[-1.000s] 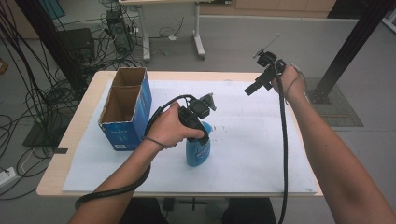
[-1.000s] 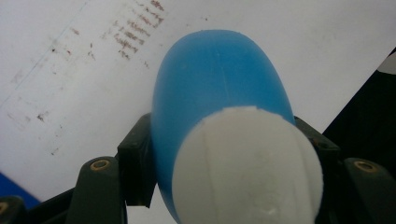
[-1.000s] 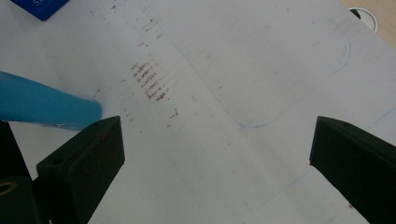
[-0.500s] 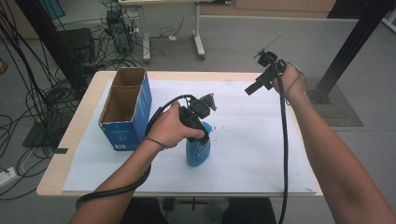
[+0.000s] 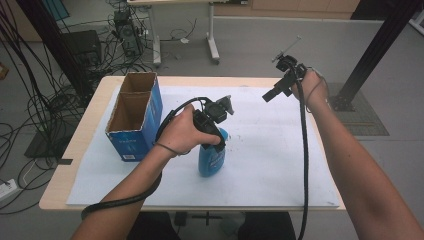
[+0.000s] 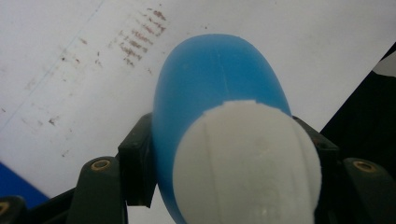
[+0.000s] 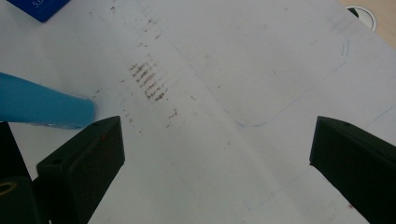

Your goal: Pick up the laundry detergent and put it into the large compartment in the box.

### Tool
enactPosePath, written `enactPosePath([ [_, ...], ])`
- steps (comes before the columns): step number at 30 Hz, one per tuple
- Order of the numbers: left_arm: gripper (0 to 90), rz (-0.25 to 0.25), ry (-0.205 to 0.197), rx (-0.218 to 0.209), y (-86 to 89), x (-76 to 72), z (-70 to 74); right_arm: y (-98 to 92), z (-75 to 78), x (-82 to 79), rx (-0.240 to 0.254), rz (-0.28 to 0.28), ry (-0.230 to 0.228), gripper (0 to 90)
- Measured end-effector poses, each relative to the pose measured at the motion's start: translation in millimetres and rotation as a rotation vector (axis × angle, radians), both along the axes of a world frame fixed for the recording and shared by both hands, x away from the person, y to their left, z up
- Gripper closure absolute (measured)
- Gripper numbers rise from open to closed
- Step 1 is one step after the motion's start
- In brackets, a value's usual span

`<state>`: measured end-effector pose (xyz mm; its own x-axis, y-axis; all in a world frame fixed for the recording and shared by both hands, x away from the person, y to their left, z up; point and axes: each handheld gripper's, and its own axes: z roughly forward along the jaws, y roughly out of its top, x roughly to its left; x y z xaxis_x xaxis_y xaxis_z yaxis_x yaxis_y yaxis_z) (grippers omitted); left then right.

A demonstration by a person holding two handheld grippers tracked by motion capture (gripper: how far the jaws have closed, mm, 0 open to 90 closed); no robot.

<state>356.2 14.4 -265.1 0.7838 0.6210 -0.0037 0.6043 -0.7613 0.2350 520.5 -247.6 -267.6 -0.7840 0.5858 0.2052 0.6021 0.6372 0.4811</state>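
1. Here the left gripper is clenched on the blue bottle just under its white cap; in the left gripper view a black pad presses on each side of the neck.
2. The blue bottle stands upright near the middle of the white paper sheet that covers the table. Whether its base touches the sheet or hangs just above it cannot be told.
3. The right gripper is held up over the far right part of the table, well apart from the bottle. Its jaws stand wide and released, with nothing between them.
4. The blue cardboard box, open at the top, stands to the left of the bottle, near but not touching.
5. Likely risk: the hold is high on a rounded, smooth neck, so the body could swing or slip down between the pads if the hand tilts or moves abruptly.
6. Likely risk: the bottle looks taller than the box opening is wide, so its base could catch the box rim and tip the box if it is carried across too low.
7. Likely risk: the trailing cable under the left forearm could snag on the table edge and jerk the hold.
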Motion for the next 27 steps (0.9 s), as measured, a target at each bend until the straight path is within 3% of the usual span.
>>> enactPosePath([
  [16,37.2,-0.005,-0.058,-0.016,-4.7,-1.0,54.1,0.4,1.0,-0.6,-0.002,-0.004,0.002,3.0],
  [27,37.2,-0.005,-0.074,-0.045,-5.3,-0.5,80.6,1.3,7.2,0.5,0.004,0.001,-0.009,2.8],
])
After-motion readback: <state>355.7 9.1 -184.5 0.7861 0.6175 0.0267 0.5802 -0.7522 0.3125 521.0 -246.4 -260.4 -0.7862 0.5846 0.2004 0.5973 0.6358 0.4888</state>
